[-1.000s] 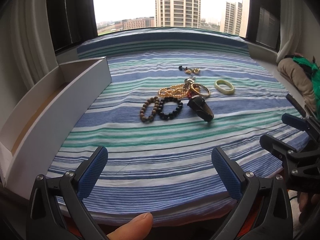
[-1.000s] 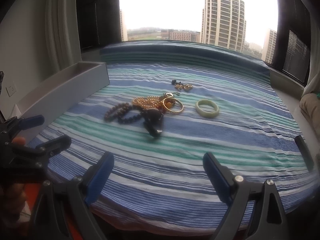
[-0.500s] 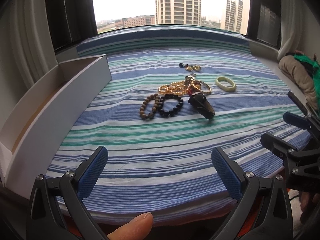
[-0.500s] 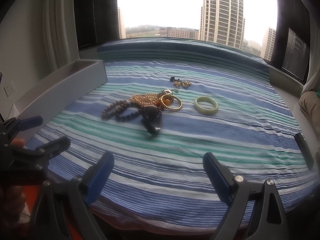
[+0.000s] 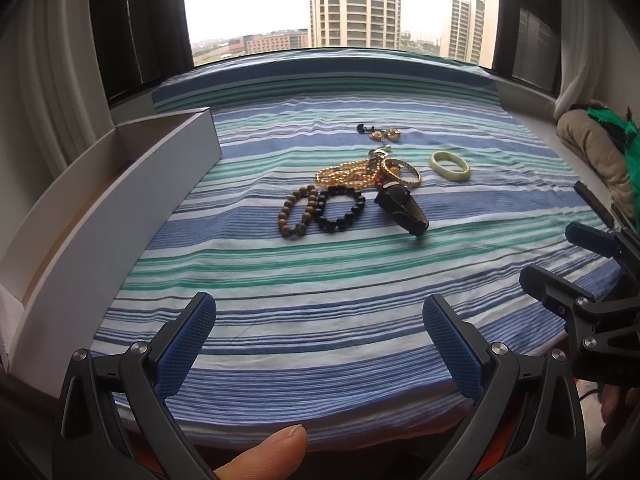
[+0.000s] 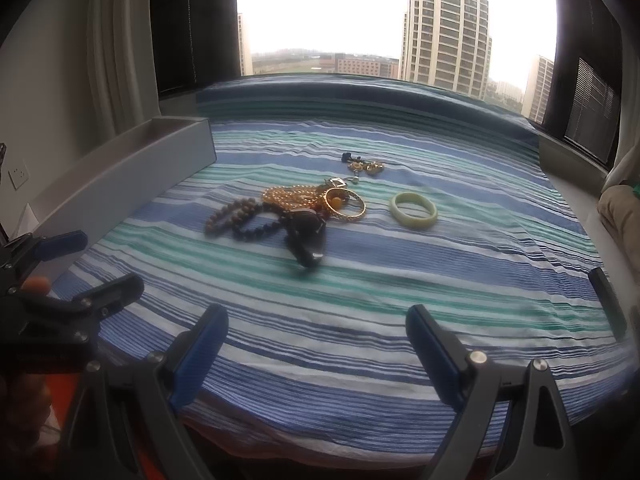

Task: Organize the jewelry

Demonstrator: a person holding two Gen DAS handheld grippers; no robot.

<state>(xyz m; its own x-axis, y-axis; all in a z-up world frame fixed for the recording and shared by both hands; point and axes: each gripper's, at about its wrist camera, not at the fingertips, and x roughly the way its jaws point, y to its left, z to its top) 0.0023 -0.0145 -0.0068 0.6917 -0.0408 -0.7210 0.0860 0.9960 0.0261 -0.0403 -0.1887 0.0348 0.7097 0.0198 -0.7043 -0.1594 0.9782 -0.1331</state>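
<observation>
there, dark pendant lying lengthwise, tip toward near-right

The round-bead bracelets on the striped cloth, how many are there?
2. The brown wooden-bead bracelet lies leftmost in the pile; the black bead bracelet touches its right side. The tangled gold bead strand behind may hide more.

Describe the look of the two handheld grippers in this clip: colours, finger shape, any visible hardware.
Both match. The left gripper and right gripper have black angular plastic frames with silver screw heads at the joints. Each finger ends in a long flat pad faced with blue, finely textured rubber. Orange shows beneath both bodies. No cables, markings or sleeves are visible.
</observation>
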